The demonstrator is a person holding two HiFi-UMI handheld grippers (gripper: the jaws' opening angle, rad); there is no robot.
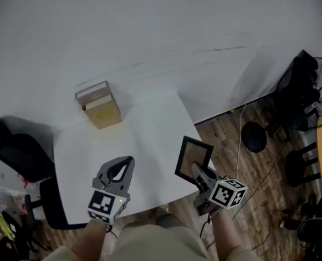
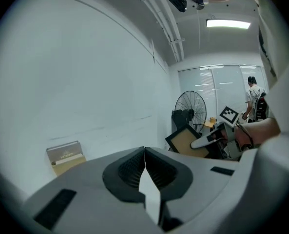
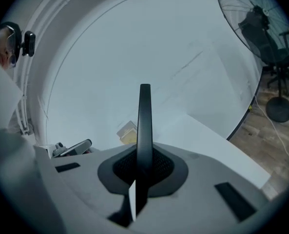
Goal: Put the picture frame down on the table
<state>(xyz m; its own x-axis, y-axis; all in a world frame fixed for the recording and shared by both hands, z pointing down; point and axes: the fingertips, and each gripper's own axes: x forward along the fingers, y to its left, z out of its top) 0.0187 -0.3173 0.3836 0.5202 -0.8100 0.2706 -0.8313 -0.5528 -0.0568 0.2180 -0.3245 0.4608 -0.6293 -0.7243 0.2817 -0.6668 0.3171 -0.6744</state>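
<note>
A black picture frame [image 1: 193, 157] with a tan backing hangs off the white table's right edge, held upright and tilted. My right gripper [image 1: 200, 174] is shut on the frame's lower edge; in the right gripper view the frame [image 3: 144, 126] shows edge-on as a thin dark bar between the jaws. The left gripper view shows the frame [image 2: 188, 141] from the side with the right gripper [image 2: 210, 141] on it. My left gripper [image 1: 120, 173] is shut and holds nothing, above the near part of the table [image 1: 150, 129].
Two books [image 1: 99, 104] stand at the table's far left corner against the white wall. A black office chair [image 1: 19, 151] is at the left. A fan [image 1: 318, 91], a stool [image 1: 254, 137] and cables are on the wooden floor at the right.
</note>
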